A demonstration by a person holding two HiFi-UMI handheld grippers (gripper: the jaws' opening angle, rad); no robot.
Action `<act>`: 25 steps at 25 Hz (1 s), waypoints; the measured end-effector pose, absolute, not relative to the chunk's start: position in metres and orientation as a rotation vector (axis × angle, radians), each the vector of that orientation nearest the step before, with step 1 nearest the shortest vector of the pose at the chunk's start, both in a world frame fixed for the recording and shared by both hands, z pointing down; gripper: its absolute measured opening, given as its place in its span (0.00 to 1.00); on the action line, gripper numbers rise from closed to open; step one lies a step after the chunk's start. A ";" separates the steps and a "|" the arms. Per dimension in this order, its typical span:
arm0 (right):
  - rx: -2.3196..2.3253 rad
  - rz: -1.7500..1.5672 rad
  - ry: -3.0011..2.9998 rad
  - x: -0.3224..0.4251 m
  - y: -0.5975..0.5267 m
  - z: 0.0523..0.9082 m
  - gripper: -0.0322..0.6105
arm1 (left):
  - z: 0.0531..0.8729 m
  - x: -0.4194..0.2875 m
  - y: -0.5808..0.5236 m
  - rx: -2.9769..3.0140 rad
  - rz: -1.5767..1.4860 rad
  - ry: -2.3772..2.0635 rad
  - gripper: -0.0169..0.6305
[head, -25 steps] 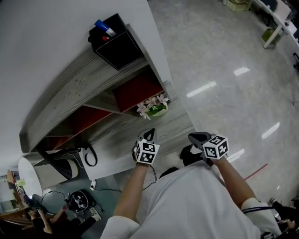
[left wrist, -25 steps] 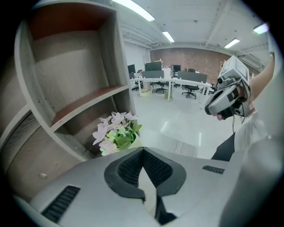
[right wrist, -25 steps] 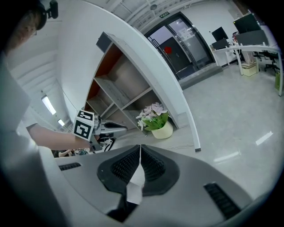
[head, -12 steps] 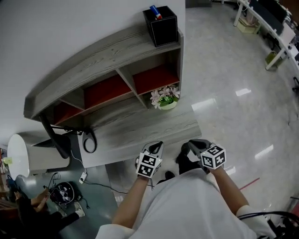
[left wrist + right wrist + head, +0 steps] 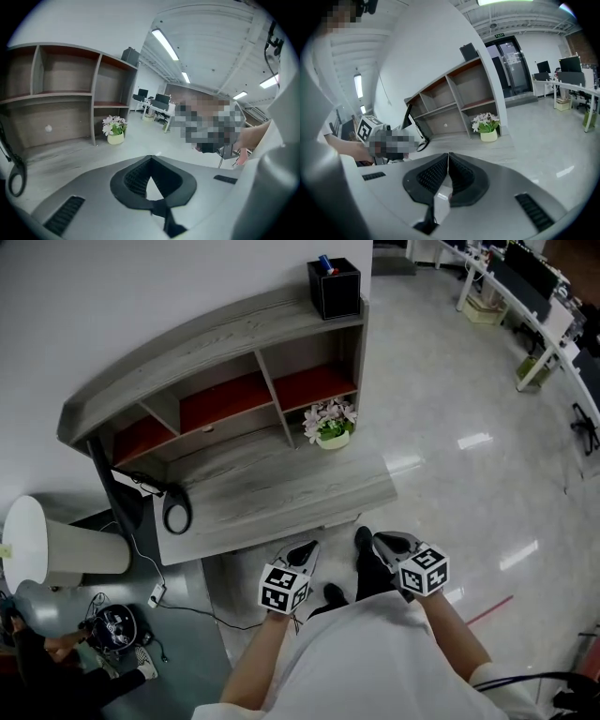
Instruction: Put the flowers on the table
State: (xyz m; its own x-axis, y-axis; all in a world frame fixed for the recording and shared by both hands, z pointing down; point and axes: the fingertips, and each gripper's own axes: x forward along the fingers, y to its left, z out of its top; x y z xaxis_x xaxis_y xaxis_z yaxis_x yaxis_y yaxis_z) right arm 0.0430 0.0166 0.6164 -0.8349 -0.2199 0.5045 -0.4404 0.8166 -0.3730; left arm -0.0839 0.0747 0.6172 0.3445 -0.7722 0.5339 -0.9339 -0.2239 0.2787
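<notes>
The picture has turned since a second ago. Back then the grey table [image 5: 272, 493] ran slanted across the frame and the black box [image 5: 335, 287] on top of the shelf [image 5: 216, 343] sat at the upper left. Now the table lies nearly level and the box is at the top middle. The two grippers have slid lower in the frame, further from the flowers [image 5: 328, 418]. The flowers are in the same spot on the table: the back right corner, just in front of the right-hand shelf hole, a little right of the frame's middle. They stand straight up in a small pale pot [image 5: 333, 440], pink and white blooms on top, their long way going up and down. The left gripper [image 5: 305, 551] has its jaws pressed together with nothing in them. The right gripper [image 5: 386, 542] is closed tight too, and empty. Both hang near the table's front edge, well apart from the flowers.
</notes>
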 end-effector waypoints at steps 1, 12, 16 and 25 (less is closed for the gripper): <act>0.499 0.669 -2.559 0.047 0.022 0.614 0.08 | 0.615 -0.082 0.083 2.054 0.361 -1.478 0.04; 0.472 0.647 -2.603 0.083 0.034 0.598 0.08 | 0.607 -0.064 0.116 1.983 0.276 -1.532 0.04; 0.445 0.636 -2.627 0.095 0.022 0.586 0.08 | 0.601 -0.057 0.120 1.936 0.222 -1.573 0.04; 0.393 0.621 -2.649 0.111 0.003 0.576 0.08 | 0.590 -0.043 0.114 1.914 0.175 -1.634 0.04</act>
